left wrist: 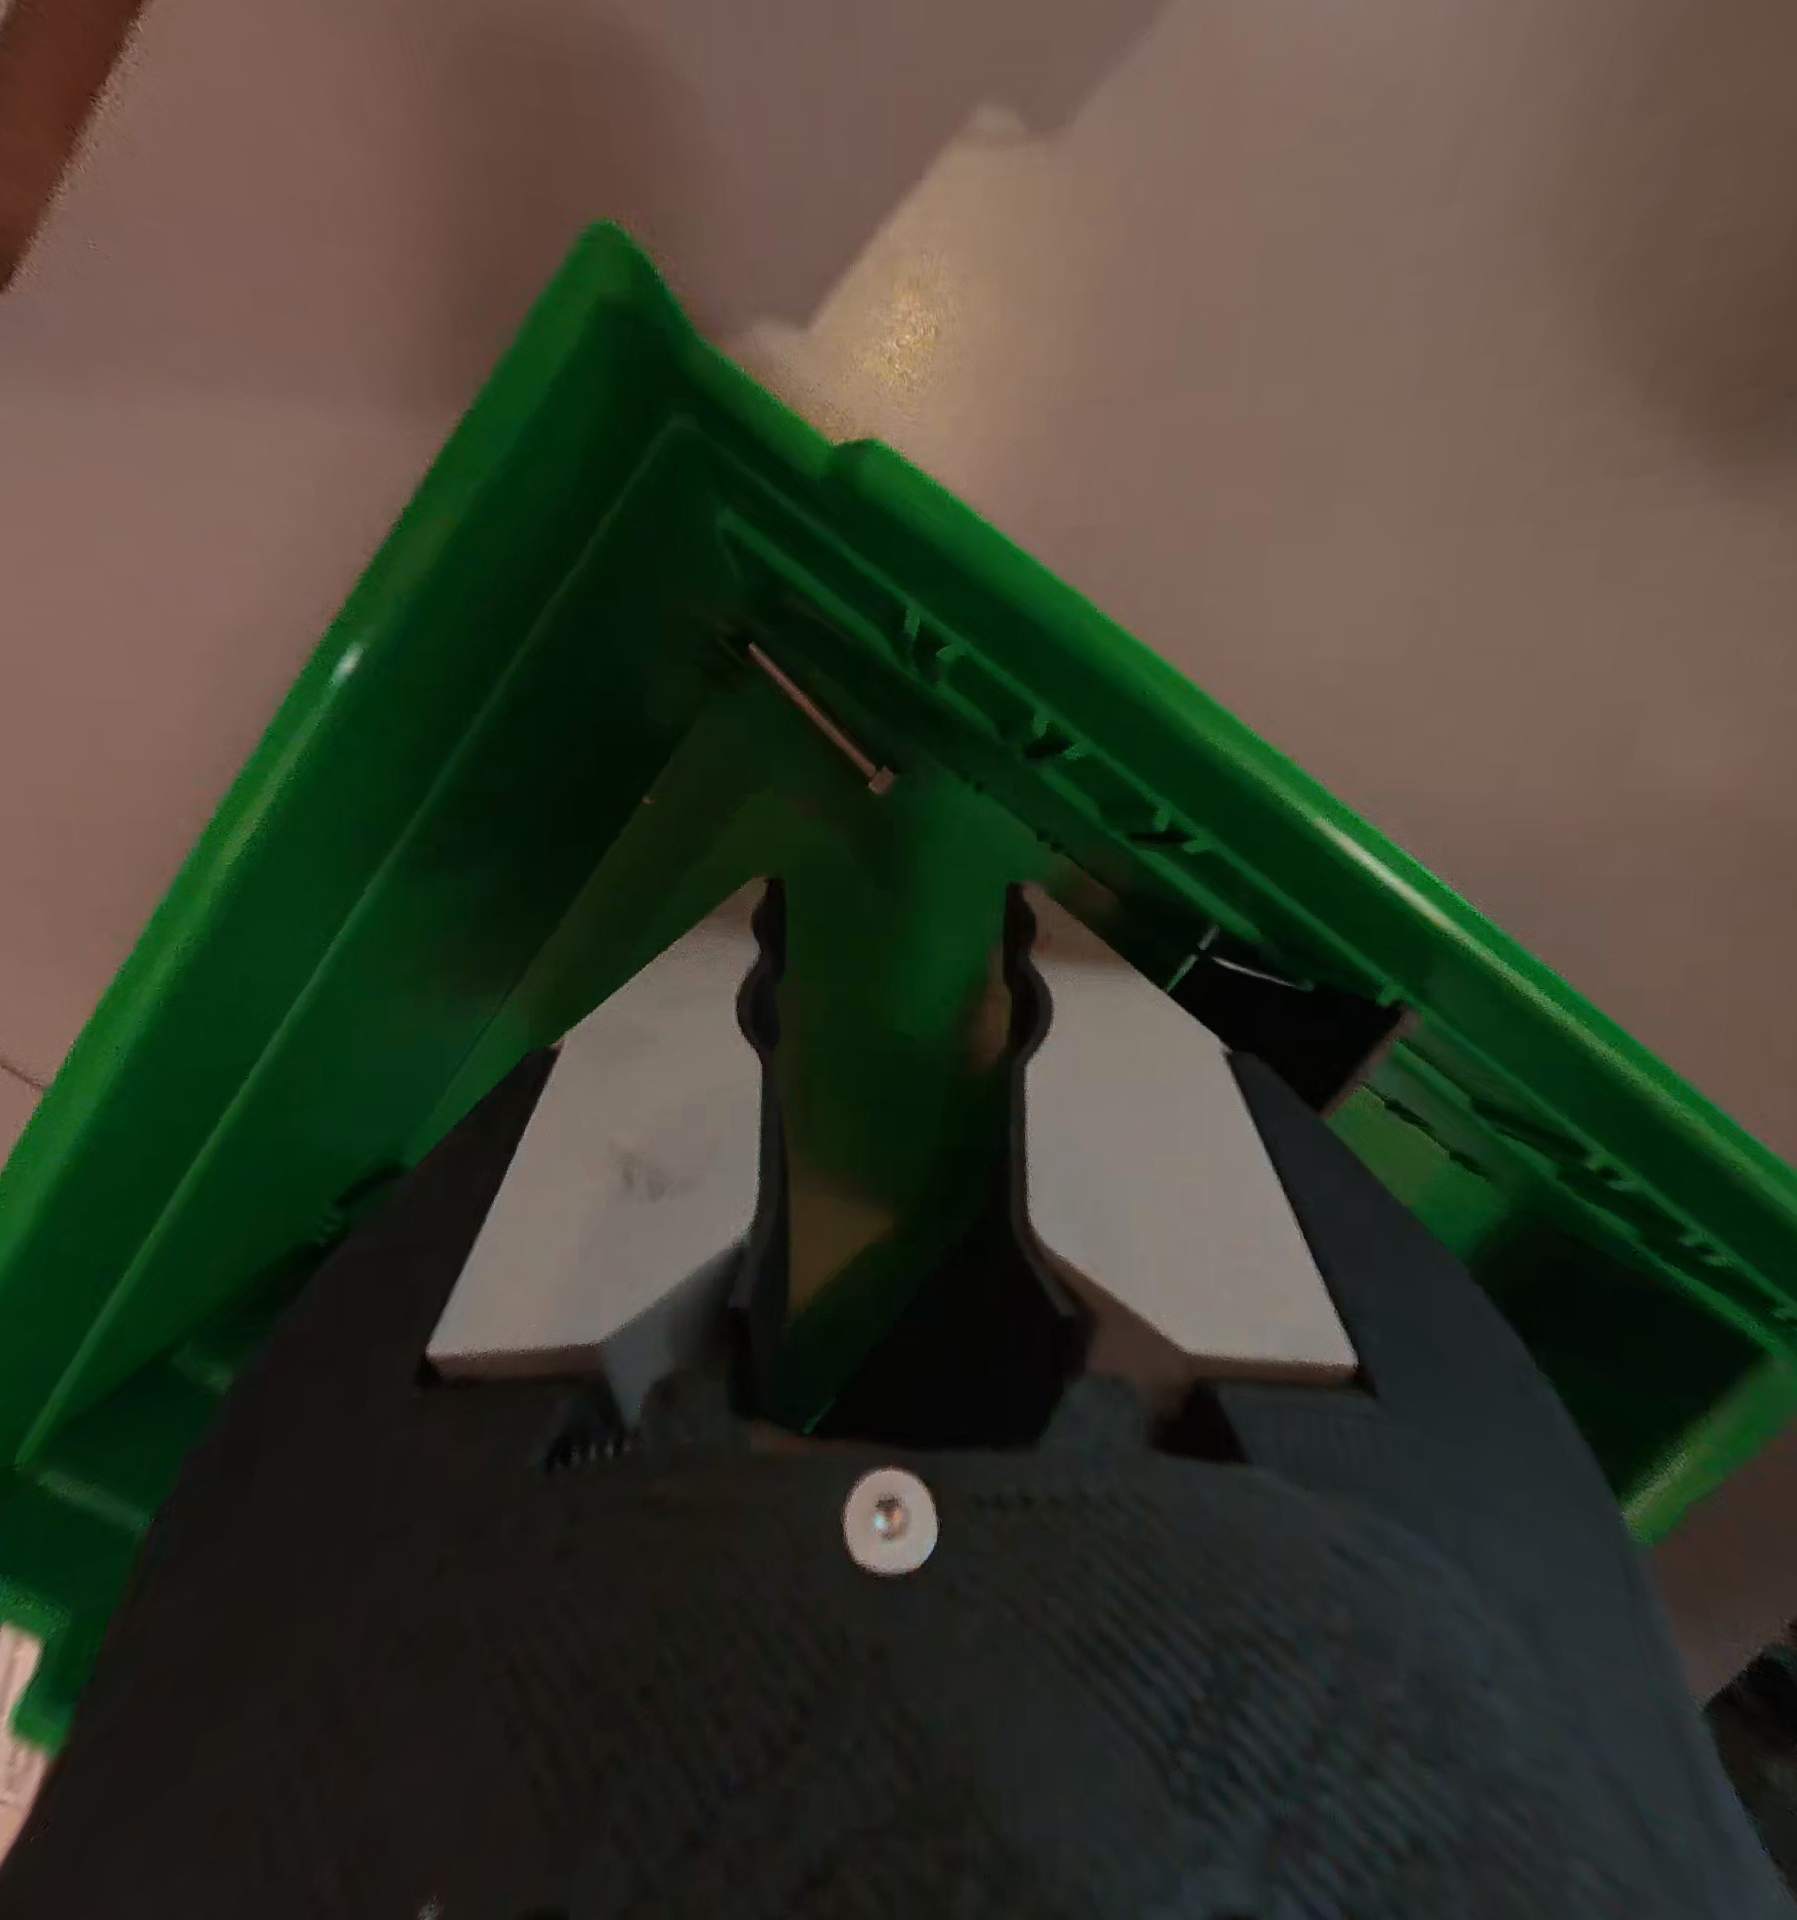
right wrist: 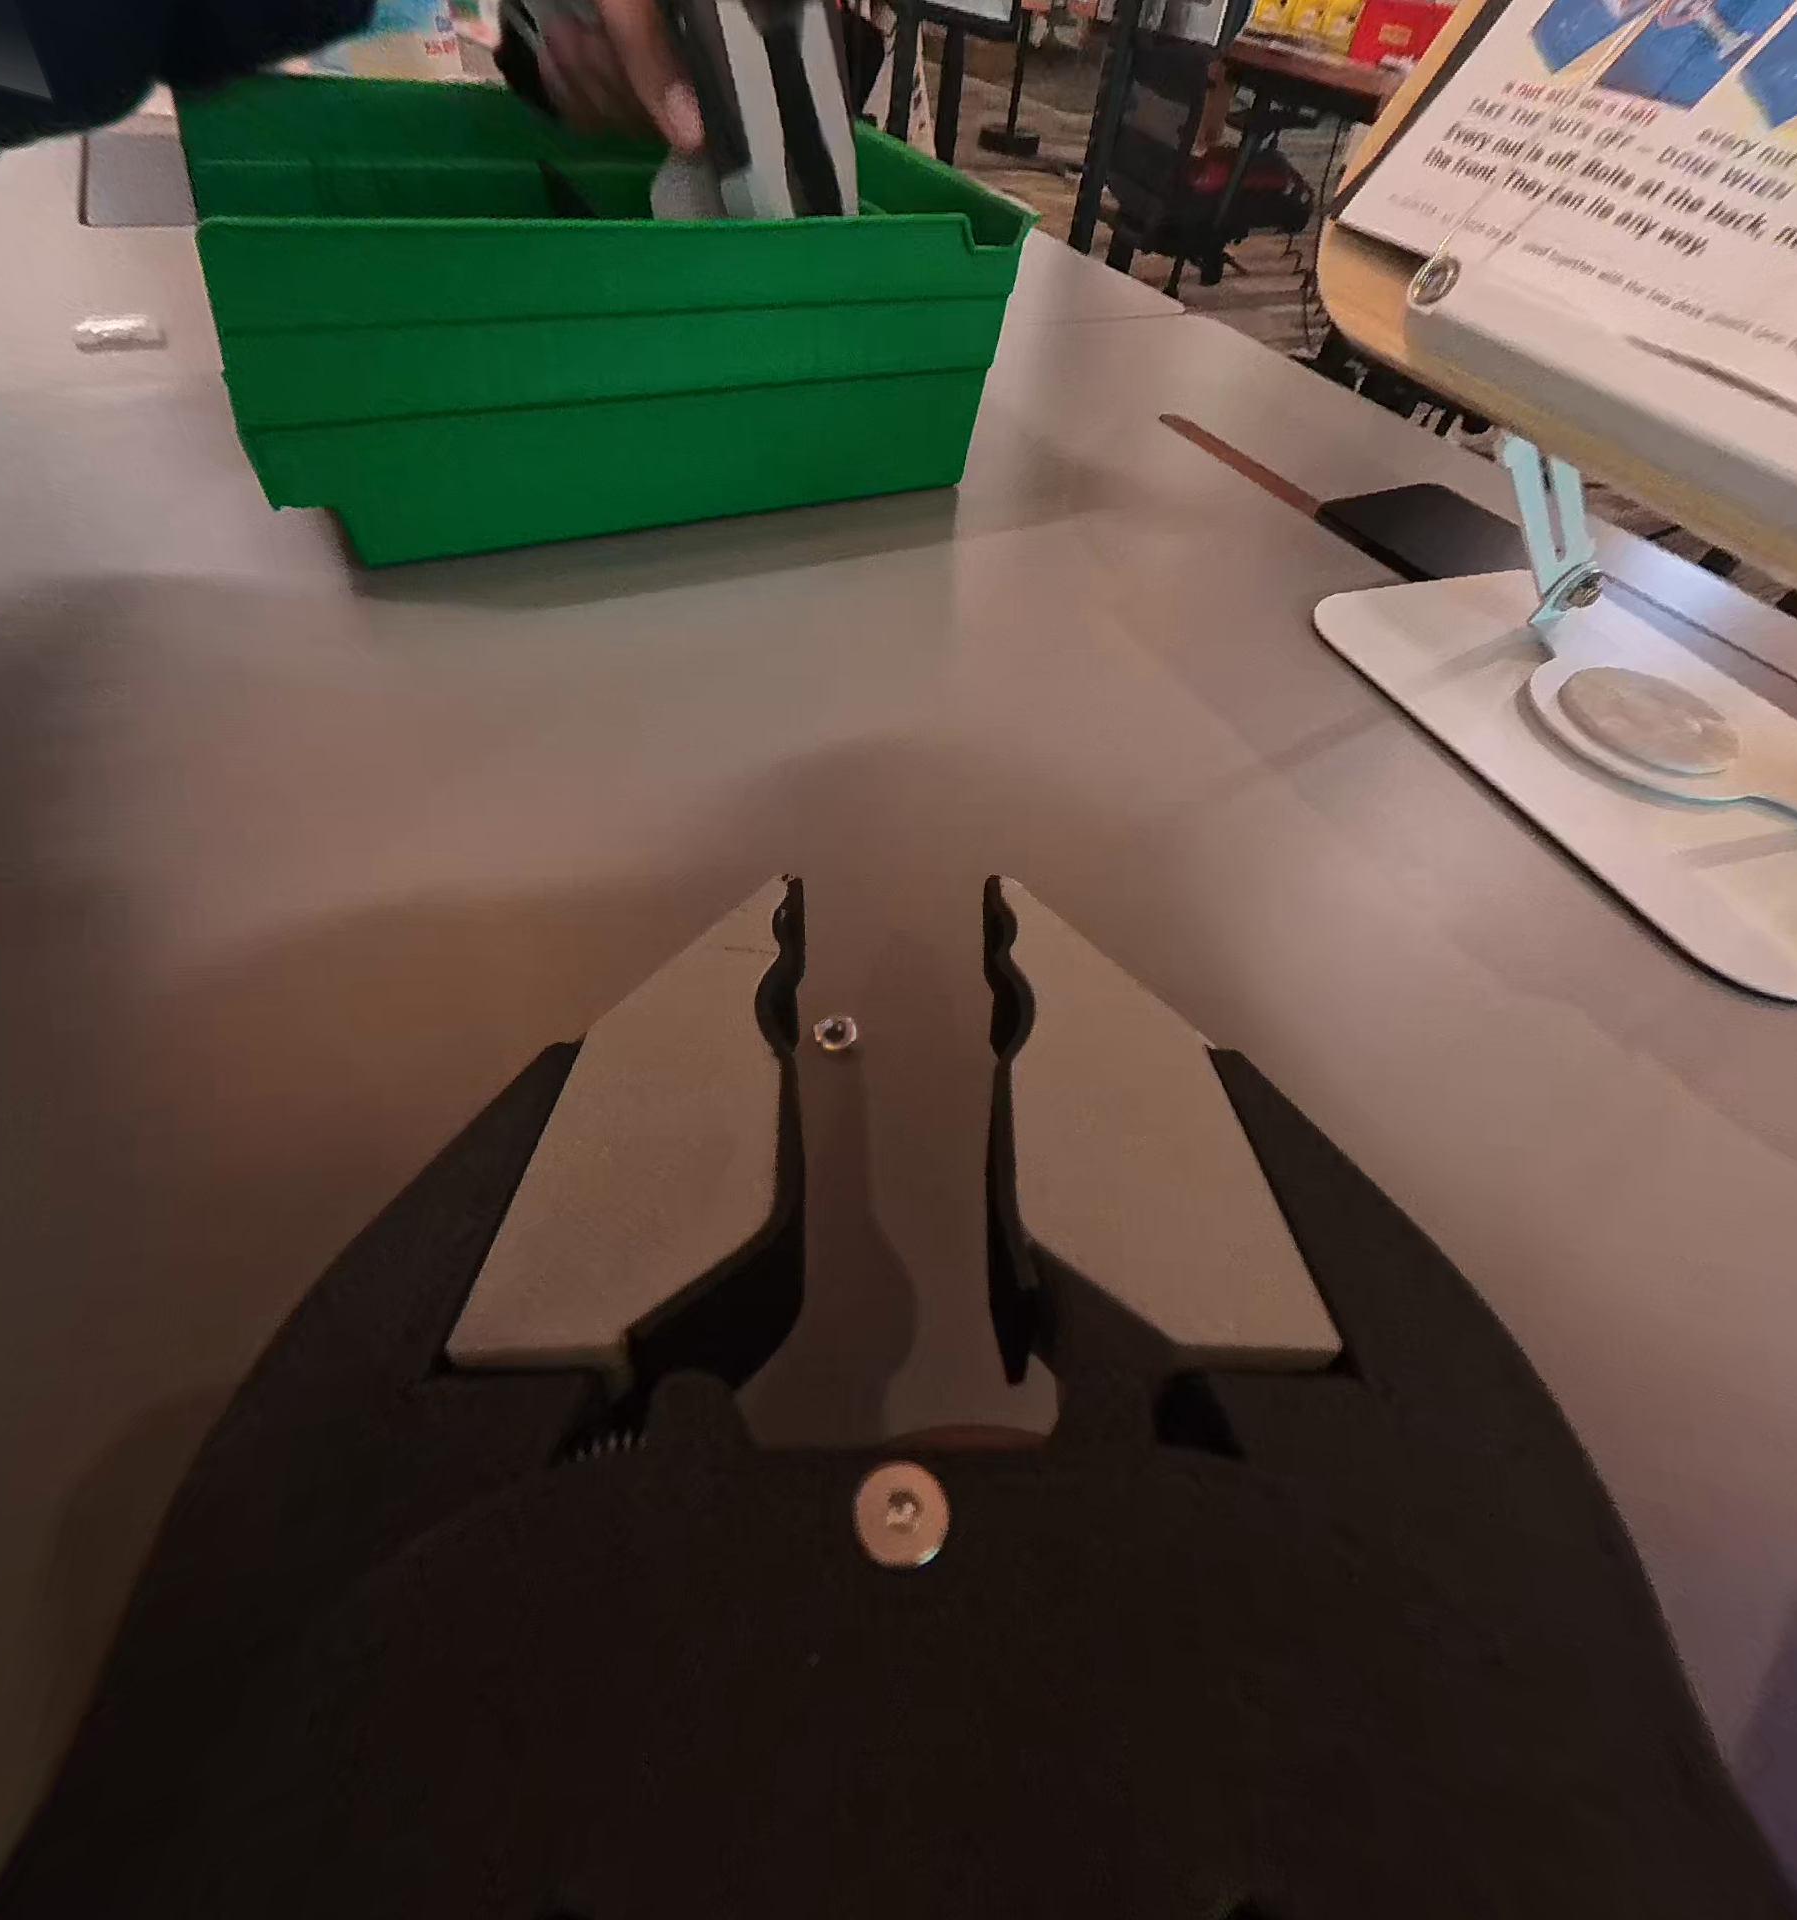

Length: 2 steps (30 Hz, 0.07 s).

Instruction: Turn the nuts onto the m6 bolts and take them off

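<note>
In the left wrist view my left gripper (left wrist: 894, 904) is open and empty, pointing down into a corner of the green bin (left wrist: 520, 665). A slim silver bolt (left wrist: 821, 717) lies against the bin wall just beyond the fingertips. In the right wrist view my right gripper (right wrist: 889, 894) is open, low over the grey table (right wrist: 354, 779). A small silver nut (right wrist: 834, 1034) lies on the table between the fingers, close to the left finger (right wrist: 665, 1122). The green bin (right wrist: 603, 343) stands farther back, with the left gripper (right wrist: 769, 135) and a hand reaching into it.
A white document stand (right wrist: 1559, 748) holding a printed sheet (right wrist: 1652, 177) is on the table at the right. A dark flat object (right wrist: 1424, 530) lies beside it. A small white piece (right wrist: 117, 330) lies left of the bin. Chairs and furniture stand beyond the table. The tips of one gripper are about 30 cm away from the tips of the other.
</note>
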{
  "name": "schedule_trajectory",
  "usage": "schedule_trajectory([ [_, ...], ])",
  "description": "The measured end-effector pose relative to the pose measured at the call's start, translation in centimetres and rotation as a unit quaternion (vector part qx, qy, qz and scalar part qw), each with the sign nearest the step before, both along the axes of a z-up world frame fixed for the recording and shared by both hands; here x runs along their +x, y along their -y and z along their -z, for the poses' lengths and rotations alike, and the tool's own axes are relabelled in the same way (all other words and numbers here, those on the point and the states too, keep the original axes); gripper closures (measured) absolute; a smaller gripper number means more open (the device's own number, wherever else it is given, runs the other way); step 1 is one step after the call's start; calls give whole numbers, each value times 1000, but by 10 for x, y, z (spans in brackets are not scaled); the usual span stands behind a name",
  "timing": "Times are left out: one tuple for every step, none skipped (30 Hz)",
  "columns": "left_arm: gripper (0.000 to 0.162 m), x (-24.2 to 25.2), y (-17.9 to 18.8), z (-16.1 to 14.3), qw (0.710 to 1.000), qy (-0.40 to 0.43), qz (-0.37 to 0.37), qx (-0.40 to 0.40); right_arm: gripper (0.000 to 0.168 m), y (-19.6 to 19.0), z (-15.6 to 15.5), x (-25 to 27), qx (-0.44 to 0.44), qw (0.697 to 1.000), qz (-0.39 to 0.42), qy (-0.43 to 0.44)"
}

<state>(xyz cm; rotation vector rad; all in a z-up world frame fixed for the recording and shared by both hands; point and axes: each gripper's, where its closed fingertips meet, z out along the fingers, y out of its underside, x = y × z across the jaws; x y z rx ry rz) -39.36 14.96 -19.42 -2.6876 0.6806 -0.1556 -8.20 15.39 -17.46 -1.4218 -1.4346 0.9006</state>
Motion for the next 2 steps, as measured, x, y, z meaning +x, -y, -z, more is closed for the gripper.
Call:
schedule_trajectory([
  [121, 2, -2, 7, 1000, -7, 9, -6, 137, -1, -2, -1, 8, 1000, 1, -5],
  [121, 7, -1, 13, 1000, -3, 21, -16, 137, -1, -3, -1, 13, 1000, 1, -7],
])
